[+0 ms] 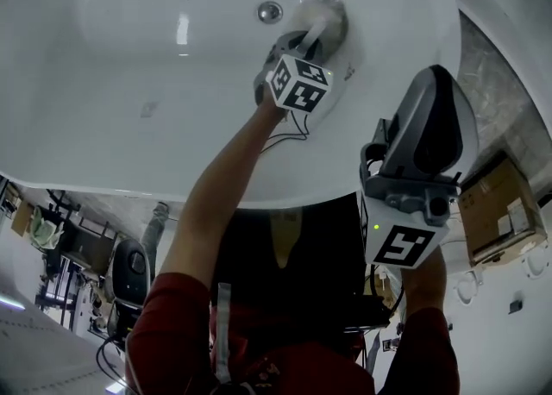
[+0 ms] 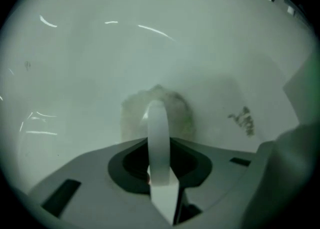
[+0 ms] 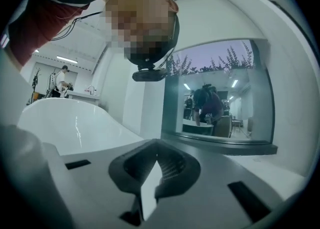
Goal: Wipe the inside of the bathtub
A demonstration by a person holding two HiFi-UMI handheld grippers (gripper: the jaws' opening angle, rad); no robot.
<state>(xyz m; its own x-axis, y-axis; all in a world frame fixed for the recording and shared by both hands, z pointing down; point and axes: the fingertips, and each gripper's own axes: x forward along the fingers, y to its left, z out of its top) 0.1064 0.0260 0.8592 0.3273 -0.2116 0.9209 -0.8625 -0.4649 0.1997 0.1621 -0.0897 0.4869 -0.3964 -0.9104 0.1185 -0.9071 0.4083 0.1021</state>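
Currently: left gripper [image 2: 157, 110] clamped on cloth [image 2: 131, 118], pressed to tub [image 1: 129, 57] beside drain [image 1: 269, 11]; right gripper [image 3: 155, 173] closed, empty; advised: firm, overlapping strokes toward smudge [image 2: 242, 120].

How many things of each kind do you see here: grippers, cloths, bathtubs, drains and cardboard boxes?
grippers: 2 (left gripper, right gripper)
cloth: 1
bathtub: 1
drain: 1
cardboard box: 1
Total: 6

In bathtub [image 1: 129, 48]: cloth [image 1: 324, 17] just right of drain [image 1: 269, 11].
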